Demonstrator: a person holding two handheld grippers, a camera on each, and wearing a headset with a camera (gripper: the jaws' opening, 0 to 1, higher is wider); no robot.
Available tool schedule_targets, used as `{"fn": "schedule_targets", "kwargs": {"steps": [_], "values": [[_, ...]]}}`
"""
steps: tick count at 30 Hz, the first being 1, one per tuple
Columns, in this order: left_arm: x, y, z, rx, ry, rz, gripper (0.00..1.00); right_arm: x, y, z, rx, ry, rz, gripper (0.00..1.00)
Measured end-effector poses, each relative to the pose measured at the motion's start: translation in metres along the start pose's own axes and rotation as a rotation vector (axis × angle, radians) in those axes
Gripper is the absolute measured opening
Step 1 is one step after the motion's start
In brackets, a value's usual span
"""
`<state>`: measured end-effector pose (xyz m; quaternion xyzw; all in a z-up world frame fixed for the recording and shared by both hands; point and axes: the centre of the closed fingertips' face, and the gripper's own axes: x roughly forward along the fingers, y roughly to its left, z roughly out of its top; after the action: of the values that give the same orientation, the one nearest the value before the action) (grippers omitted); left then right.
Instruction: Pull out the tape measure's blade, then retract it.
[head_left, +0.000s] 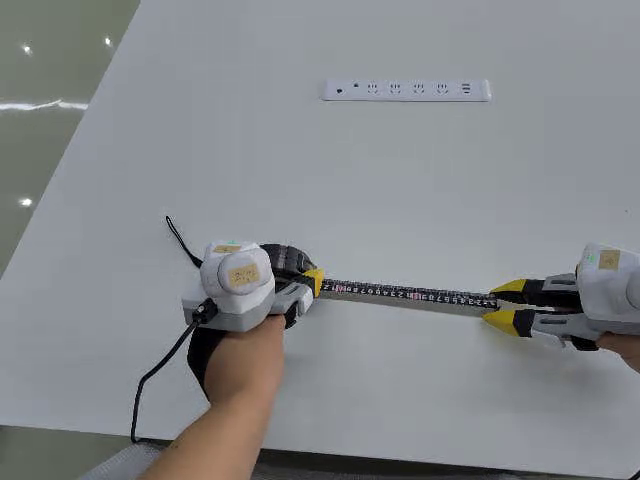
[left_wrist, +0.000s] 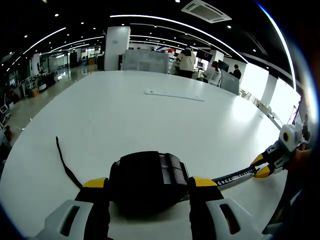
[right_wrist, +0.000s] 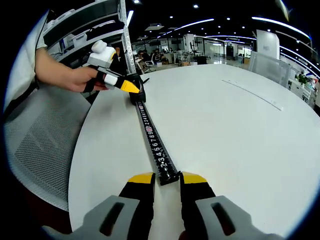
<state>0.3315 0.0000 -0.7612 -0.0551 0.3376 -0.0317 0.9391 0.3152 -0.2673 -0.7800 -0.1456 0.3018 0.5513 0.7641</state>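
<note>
The black tape measure case (left_wrist: 147, 181) sits on the white table between the yellow-tipped jaws of my left gripper (left_wrist: 149, 183), which is shut on it. In the head view this case (head_left: 288, 262) lies at the left, partly hidden by the left gripper (head_left: 305, 285). The blade (head_left: 405, 294) runs out to the right across the table. Its end hook (right_wrist: 167, 176) sits between the jaws of my right gripper (right_wrist: 167, 178), shut on it. The right gripper (head_left: 503, 302) holds the blade's end at the right of the head view. A thin black wrist strap (head_left: 180, 240) trails from the case.
A white power strip (head_left: 406, 90) lies far back on the table. A black cable (head_left: 160, 368) hangs from the left gripper over the table's front edge. A grey mesh chair (right_wrist: 45, 135) stands beside the table. People stand far off in the hall.
</note>
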Motion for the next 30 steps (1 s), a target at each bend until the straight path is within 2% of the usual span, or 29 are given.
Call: {"fn": "schedule_targets", "kwargs": {"steps": [14,30], "values": [[0.0001,0.0000,-0.0001,-0.001,0.003,0.000,0.62,0.0005,-0.0009,-0.0002,-0.022,-0.003,0.001,0.11],[-0.0003,0.0008,0.0012,-0.044,-0.010,0.003,0.62,0.0016,-0.0005,0.0000,-0.008,-0.014,-0.019,0.11]]}}
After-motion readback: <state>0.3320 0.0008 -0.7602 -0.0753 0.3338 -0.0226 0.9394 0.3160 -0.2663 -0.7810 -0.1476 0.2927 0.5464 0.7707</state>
